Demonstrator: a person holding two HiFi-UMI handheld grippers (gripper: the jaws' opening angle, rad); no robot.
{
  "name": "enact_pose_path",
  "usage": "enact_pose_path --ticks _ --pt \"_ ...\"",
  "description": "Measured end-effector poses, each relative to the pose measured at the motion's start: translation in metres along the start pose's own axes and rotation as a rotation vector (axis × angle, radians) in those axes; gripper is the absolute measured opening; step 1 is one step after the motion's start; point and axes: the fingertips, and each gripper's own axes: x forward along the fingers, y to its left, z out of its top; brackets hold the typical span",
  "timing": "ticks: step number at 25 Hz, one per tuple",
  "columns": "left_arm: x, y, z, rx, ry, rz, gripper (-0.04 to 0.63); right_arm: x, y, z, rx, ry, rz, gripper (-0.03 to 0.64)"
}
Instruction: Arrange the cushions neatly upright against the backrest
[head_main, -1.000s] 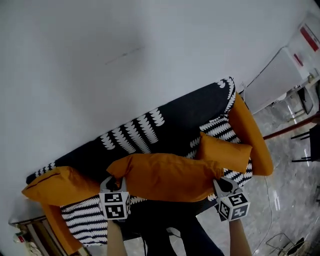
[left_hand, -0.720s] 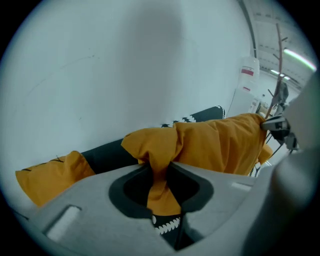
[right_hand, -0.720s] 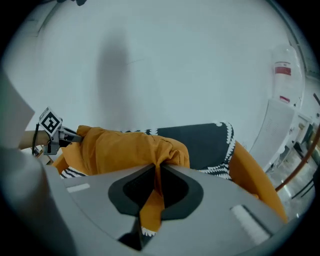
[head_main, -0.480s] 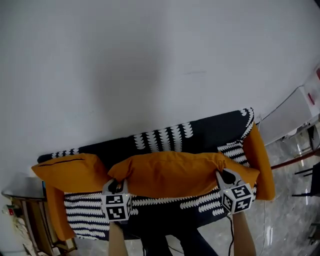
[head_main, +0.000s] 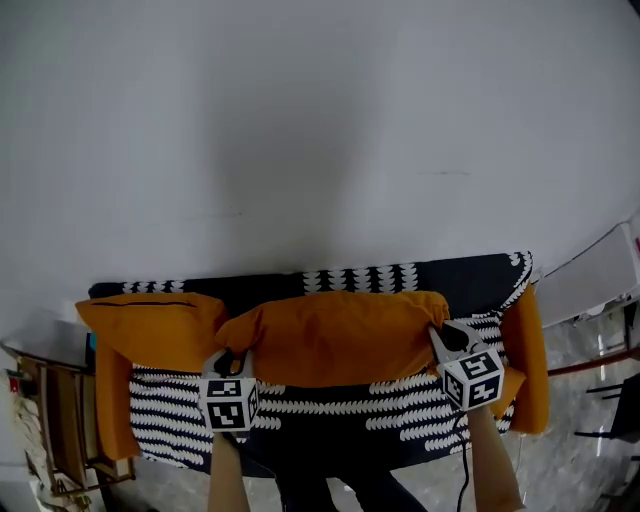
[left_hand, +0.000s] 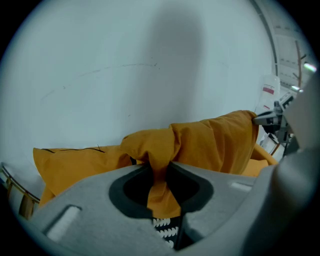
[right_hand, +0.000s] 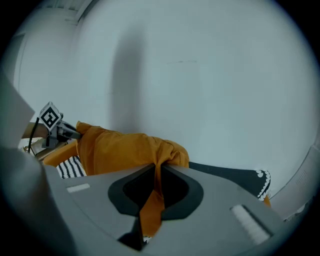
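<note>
Your cushion (head_main: 335, 335) is matt orange cloth, creased at both ends; the sofa cover (head_main: 420, 415) is matt patterned cloth too; the wall (head_main: 320, 130) behind looks smooth, matt.

No text or number can be read, only coded black-and-white square markers on the cube (head_main: 230, 405) of the left gripper (head_main: 232, 362) and the cube (head_main: 472, 380) of the right gripper (head_main: 437, 340), a red label (left_hand: 268, 90) on a white object (left_hand: 266, 102) beyond the left gripper to its right, too small to read

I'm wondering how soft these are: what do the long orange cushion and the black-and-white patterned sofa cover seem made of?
Long orange cushion: probably matte woven cloth over soft filling; its corners bunch and crease where the left gripper and right gripper pinch them. Black-and-white patterned sofa cover: seemingly thin printed fabric, matte, lying draped; fibre can't be told.
</note>
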Motion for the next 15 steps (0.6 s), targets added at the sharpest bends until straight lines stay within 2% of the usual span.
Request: enact_pose_path --ticks 15 --pt "0.039 0.026 -0.012 0.001 0.004 0.022 0.091 0.06 0.003 -0.011 -0.038 0.013 0.052 0.035"
